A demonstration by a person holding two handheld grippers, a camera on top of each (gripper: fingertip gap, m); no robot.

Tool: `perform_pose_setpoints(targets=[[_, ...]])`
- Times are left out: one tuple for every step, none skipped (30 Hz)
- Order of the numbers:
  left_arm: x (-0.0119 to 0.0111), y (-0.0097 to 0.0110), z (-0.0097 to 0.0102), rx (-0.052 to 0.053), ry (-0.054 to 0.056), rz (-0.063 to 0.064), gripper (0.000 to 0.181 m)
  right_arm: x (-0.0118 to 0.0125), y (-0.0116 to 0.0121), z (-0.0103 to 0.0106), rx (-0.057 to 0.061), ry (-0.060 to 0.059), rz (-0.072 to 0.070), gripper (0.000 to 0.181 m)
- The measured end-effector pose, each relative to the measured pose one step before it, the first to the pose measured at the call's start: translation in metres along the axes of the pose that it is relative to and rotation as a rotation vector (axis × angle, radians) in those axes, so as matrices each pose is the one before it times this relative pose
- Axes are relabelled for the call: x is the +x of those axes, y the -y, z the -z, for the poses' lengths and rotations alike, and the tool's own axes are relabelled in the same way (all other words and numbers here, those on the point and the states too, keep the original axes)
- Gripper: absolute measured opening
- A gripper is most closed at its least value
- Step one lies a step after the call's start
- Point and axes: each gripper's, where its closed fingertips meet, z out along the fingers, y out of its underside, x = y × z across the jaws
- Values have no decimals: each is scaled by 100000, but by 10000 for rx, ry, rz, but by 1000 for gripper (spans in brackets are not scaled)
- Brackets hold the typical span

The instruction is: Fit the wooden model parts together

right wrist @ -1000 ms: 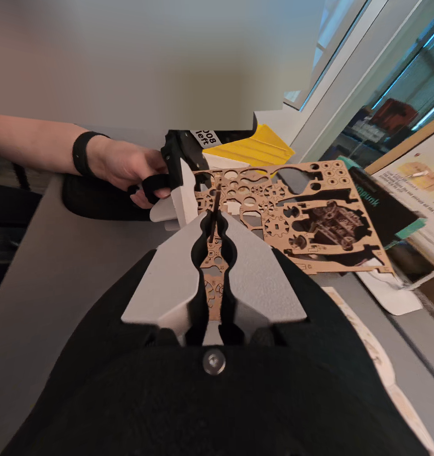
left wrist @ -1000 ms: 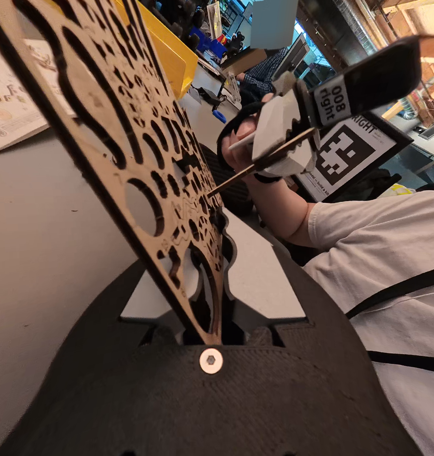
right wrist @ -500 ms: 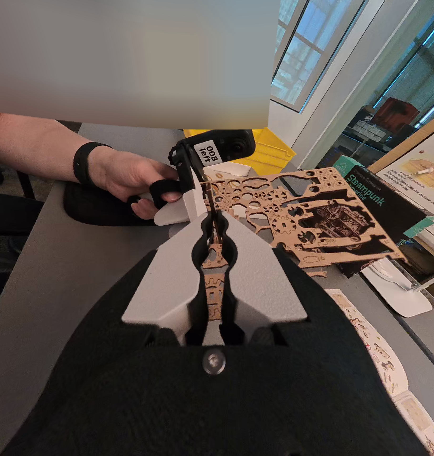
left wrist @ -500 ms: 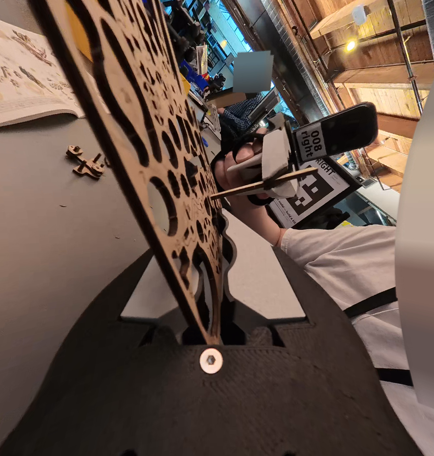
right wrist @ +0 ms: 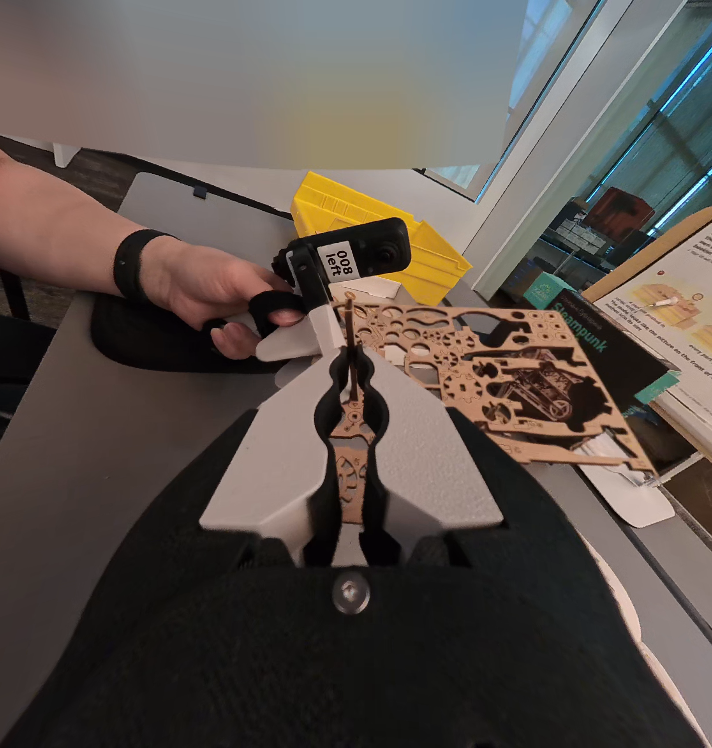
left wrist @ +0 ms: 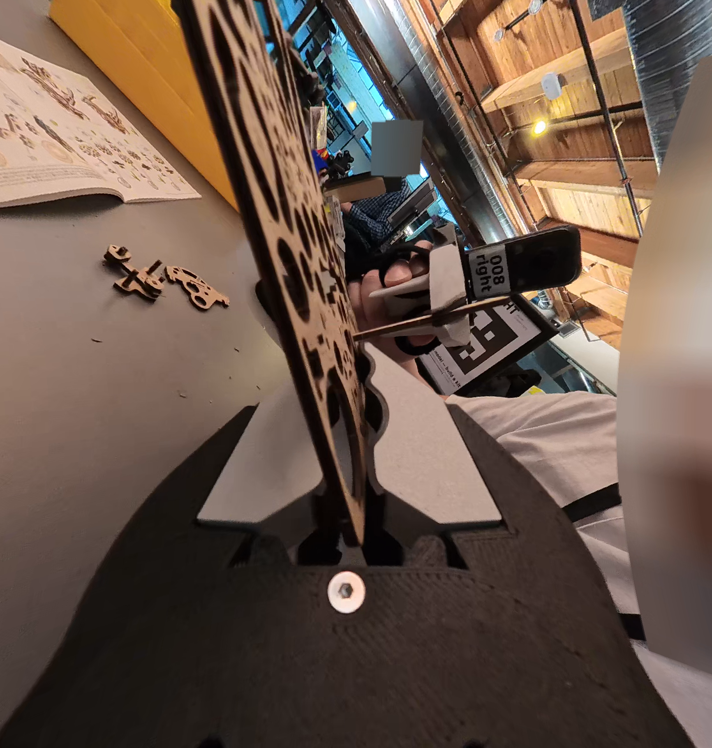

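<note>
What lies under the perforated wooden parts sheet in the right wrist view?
Under the laser-cut wooden parts sheet show the grey tabletop, a white paper edge and part of a dark boxed kit. Anything else beneath is covered.

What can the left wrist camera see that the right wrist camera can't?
Only the left wrist view shows small loose wooden pieces lying on the grey table. Only the right wrist view shows the dark box behind the sheet. Both show the wooden sheet clamped in the left gripper, the thin wooden stick in the right gripper, and the yellow bin.
</note>
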Motion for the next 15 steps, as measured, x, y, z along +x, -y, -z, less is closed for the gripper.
perform_pose_setpoints(targets=[[-3,6,28,-16,24,-16,2,33,-6,0,2,-36,16,1],[-9,-67,-43,-55,58,-88,2,-19,38,-17,32,0,-11,0],[4,-45,-26,-51,60,-103,2,34,-4,13,6,-16,-17,0],[44,-9,18,-32,12,-58,3,54,34,28,23,-23,18,0],[104,-18,4,-19,-63,14,3,11,83,43,46,7,9,0],[103,-14,-11,-18,-92,54,3,19,89,31,34,0,1,0],[16,-36,-23,-29,-24,21,3,-5,-18,9,-26,5,22,0],[-51,-62,-38,-60,40,-58,3,-6,-38,-10,-26,-1,41,0],[-26,-50,-14,-49,47,-71,3,19,-53,17,-20,-19,17,0],[-2,-9,-16,-28,35,-67,3,72,-12,47,8,-24,-31,0],[76,-78,-38,-74,0,-89,2,57,70,75,77,33,-172,0],[79,-18,-42,-33,13,-99,1,-7,81,77,104,102,-224,0],[58,15,-21,5,47,-129,2,116,31,67,89,9,-174,0],[2,-170,-52,-132,89,-142,2,17,-76,21,19,72,-117,0],[-116,-9,2,-12,149,-123,2,103,-129,35,8,18,-89,0]])
